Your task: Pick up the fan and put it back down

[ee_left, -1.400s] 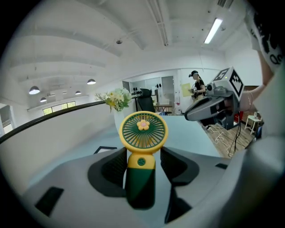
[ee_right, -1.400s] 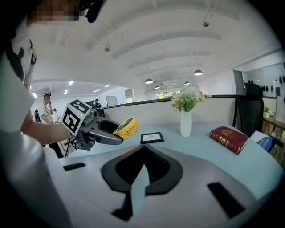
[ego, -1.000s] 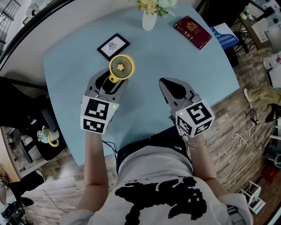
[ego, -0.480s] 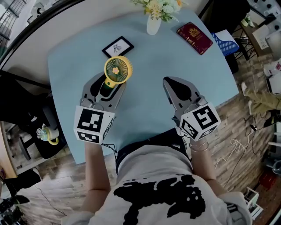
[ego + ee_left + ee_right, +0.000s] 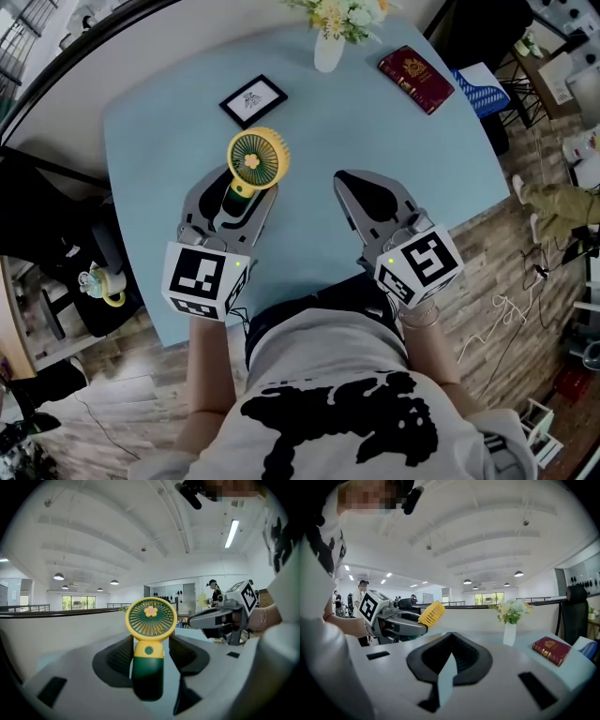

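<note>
Grips the fan (image 5: 253, 161) upright by its green handle in the left hand-held gripper (image 5: 239, 187), raised above the worktop (image 5: 309, 122). Holds the right hand-held gripper (image 5: 349, 180) alongside, jaws together on nothing. Leaves a framed picture (image 5: 253, 99), flower vase (image 5: 328, 52) and red book (image 5: 415, 79) farther back.

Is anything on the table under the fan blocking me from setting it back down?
Nothing visible does. The yellow-and-green handheld fan, held in the left gripper, hangs over bare light blue table; the black picture frame lies beyond it.

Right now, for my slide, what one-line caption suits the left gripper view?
Left gripper gripping the fan upright by its green handle, with the right gripper beside it.
</note>
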{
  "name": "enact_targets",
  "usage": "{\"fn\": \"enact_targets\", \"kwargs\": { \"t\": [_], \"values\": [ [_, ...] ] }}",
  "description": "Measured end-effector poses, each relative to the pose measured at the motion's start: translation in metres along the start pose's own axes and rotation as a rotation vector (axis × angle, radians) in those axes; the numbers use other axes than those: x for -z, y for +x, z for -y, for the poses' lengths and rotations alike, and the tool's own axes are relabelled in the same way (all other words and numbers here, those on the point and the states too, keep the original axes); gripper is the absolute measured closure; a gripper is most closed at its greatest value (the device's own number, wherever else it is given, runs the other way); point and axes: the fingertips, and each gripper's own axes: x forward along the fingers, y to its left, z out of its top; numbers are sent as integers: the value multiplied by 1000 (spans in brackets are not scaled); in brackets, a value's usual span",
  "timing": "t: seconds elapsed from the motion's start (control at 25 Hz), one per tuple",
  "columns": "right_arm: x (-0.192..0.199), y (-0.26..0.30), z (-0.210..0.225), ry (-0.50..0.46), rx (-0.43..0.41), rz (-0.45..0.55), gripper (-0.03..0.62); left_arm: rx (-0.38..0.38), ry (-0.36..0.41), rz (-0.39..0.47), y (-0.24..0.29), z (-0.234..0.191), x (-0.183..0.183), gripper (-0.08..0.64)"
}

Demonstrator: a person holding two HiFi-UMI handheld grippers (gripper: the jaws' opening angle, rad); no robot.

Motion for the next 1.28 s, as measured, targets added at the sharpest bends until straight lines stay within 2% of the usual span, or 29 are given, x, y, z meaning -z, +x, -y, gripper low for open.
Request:
{"fn": "enact_targets", "kwargs": {
  "t": [0.32, 0.52, 0.92, 1.28],
  "values": [
    [7, 1, -16, 22, -30, -9, 588, 34, -16, 49, -6, 17, 1, 313],
    [13, 2, -18, 27, -41, -22, 588, 29, -36, 61, -8, 20, 5, 313],
    [37, 1, -14, 74, -36, -56, 588, 29, -41, 34, -11, 22, 22, 313],
    [43, 3, -16, 71, -50, -88, 588, 51, -41, 26, -10, 25, 28, 313]
  ]
}}
